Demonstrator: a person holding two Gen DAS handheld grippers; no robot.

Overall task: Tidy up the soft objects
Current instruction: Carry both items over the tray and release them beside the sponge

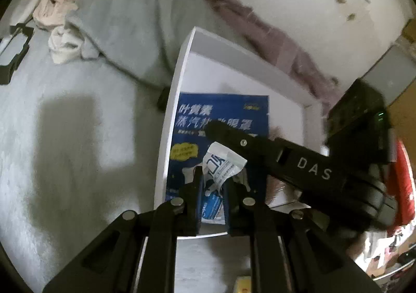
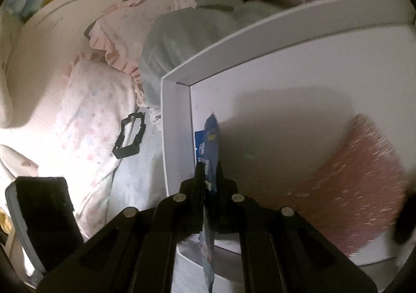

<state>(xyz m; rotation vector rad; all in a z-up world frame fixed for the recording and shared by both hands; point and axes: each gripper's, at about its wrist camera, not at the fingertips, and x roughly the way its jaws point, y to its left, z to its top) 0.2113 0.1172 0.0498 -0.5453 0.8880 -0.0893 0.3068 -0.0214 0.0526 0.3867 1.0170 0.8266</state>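
Note:
A shallow white box (image 1: 176,85) lies on the bed, and a flat blue pack (image 1: 221,108) with white lettering rests inside it. My left gripper (image 1: 215,189) is low over the box's near end, shut on a small crumpled white and blue sachet (image 1: 221,163). My right gripper (image 1: 212,128) reaches in from the right, its tip at the blue pack's lower edge. In the right wrist view the blue pack (image 2: 212,134) stands edge-on, and the right gripper (image 2: 210,165) is shut on it beside the box wall (image 2: 176,137).
A pink speckled soft item (image 2: 351,184) lies in the box's right part. A grey blanket (image 1: 135,20), mauve cloth (image 1: 273,38) and pink clothing (image 1: 54,4) are heaped behind the box. A black frame-shaped object (image 2: 130,134) lies on the sheet beside a floral pillow (image 2: 96,116).

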